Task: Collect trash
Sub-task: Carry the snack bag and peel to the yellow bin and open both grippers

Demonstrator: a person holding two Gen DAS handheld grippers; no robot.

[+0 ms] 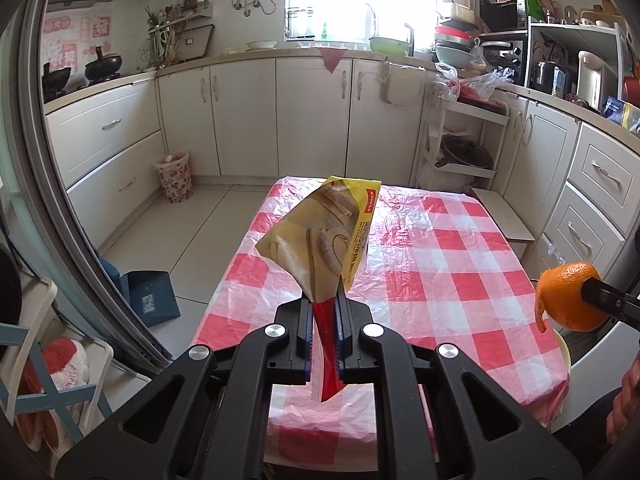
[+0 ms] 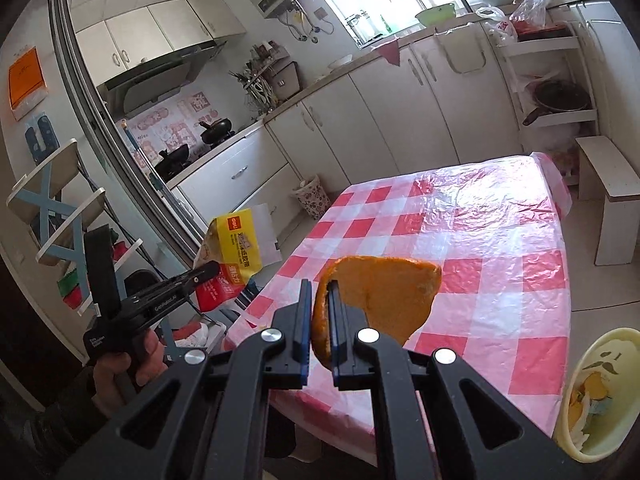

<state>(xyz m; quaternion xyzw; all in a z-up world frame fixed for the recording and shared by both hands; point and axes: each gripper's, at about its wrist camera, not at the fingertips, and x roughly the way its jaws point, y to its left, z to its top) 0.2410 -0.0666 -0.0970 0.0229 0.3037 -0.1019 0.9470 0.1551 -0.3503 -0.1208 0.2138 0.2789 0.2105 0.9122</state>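
Your left gripper (image 1: pixel 324 312) has its fingers drawn narrow and pinched on the red end of a yellow wrapper (image 1: pixel 320 236), which stands up and forward from the fingertips, its crumpled body fanning out above them and clear of the table (image 1: pixel 460 248). Seen from the right wrist, that same gripper (image 2: pixel 214 270) sits off to the left of your right fingers, carried by your hand (image 2: pixel 132 360), with the wrapper (image 2: pixel 236 256) hanging in the air just off the table's left edge. Ahead of the left fingers and below them lies the red-and-white checked plastic cover of the table (image 2: pixel 500 264). Far beyond the left fingertips, on the floor against the cabinets, stands a flowered bin (image 1: pixel 174 176); a blue dustpan (image 1: pixel 150 298) lies on the floor to the left of the fingers. Your right gripper (image 2: pixel 320 312) is likewise closed narrow, clamped on a piece of orange peel (image 2: pixel 384 296) that spreads forward and to the right of the fingertips, held above the table. From the left wrist, the peel (image 1: pixel 568 296) shows at the far right, gripped at the tip of the right gripper (image 1: pixel 596 294). Down to the right of the right fingers, beside the table's near corner, sits a pale yellow bucket (image 2: pixel 624 344) with scraps of peel and paper inside.
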